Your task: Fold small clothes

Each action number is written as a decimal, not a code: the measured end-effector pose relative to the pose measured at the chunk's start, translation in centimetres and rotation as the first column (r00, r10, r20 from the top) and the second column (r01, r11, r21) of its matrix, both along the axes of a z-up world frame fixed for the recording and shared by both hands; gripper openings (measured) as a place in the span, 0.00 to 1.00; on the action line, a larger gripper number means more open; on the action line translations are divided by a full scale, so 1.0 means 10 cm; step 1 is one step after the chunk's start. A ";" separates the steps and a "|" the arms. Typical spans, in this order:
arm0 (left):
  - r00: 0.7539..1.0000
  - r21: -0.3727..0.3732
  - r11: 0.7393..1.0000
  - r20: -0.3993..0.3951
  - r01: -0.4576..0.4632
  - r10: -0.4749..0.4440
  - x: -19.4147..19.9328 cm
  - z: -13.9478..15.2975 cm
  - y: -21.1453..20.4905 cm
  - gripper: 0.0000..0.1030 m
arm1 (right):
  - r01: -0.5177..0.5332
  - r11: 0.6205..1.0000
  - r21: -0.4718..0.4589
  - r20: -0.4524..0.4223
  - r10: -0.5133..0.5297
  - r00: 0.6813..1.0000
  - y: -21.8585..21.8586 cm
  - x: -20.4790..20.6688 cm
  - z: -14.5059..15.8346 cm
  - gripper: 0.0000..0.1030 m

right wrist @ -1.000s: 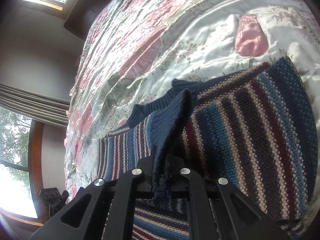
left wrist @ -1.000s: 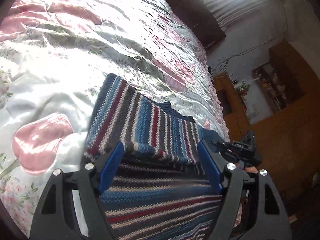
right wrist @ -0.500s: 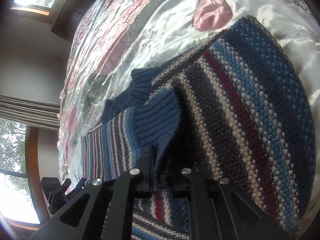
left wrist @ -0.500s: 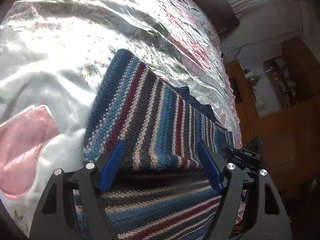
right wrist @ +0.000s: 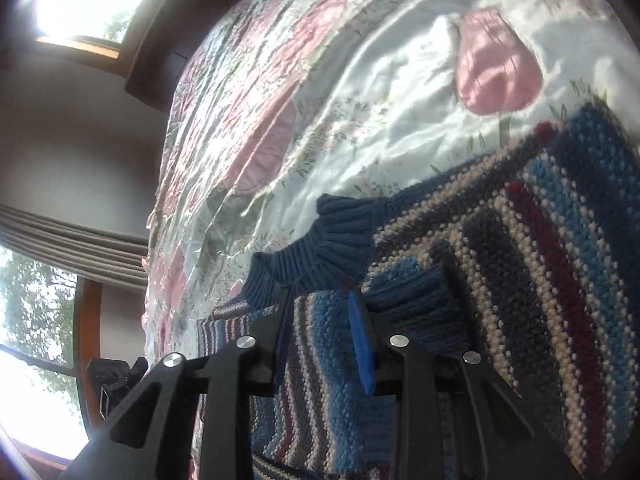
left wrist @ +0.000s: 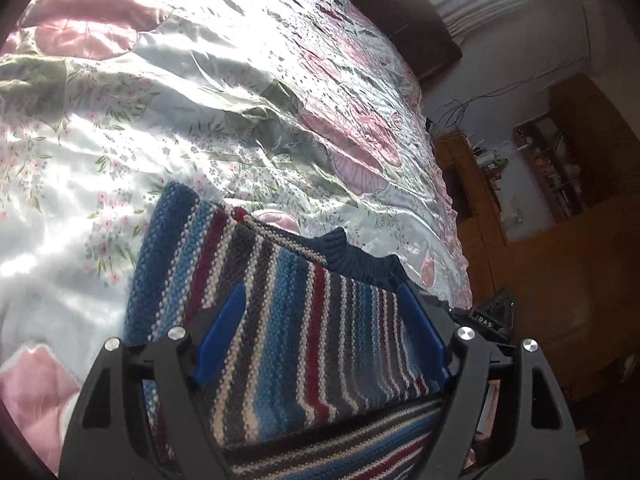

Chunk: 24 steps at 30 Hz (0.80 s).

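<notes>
Coarse, matt knitted sweater (left wrist: 280,320) lies on a glossy, seemingly satin bedspread (left wrist: 180,120); wooden cabinet (left wrist: 560,280) beyond.

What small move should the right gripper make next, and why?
Probably draw the right gripper back and up, away from the striped sweater. Its jaws stand apart, and the blue ribbed cuff already lies on the sweater's body beside them, so this sleeve looks folded in. The left gripper is open above the sweater too and holds nothing.
</notes>
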<state>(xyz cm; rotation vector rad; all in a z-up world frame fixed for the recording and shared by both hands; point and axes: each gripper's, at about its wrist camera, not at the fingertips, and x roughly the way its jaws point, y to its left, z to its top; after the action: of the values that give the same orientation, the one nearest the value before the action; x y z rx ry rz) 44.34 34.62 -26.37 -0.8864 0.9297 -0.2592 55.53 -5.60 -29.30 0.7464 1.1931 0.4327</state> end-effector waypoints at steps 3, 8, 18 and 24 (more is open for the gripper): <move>0.998 0.046 0.999 -0.058 -0.001 0.004 0.18 -0.18 0.04 0.75 | 0.021 1.000 0.008 -0.017 -0.021 1.000 -0.13 0.00 -0.16 0.04; 0.996 0.062 0.998 -0.085 0.018 -0.013 0.04 -0.29 0.09 0.71 | 0.001 1.000 -0.025 0.075 0.001 0.997 -0.31 -0.23 0.12 0.24; 0.991 -0.026 0.995 -0.090 0.097 -0.099 -0.57 -0.44 -0.06 0.63 | -0.050 0.999 0.000 0.010 0.050 0.999 -0.42 -0.66 -0.11 0.00; 0.988 -0.029 0.988 0.029 0.150 -0.149 -0.64 -0.06 -0.34 0.70 | -0.068 0.998 -0.002 0.063 0.068 0.996 -0.28 -0.74 0.18 0.29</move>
<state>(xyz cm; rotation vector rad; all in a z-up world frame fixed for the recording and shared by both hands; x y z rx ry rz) 37.93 31.26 -26.97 -0.8406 0.9705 -0.4139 48.14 -8.40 -27.47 0.6893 1.1616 0.5093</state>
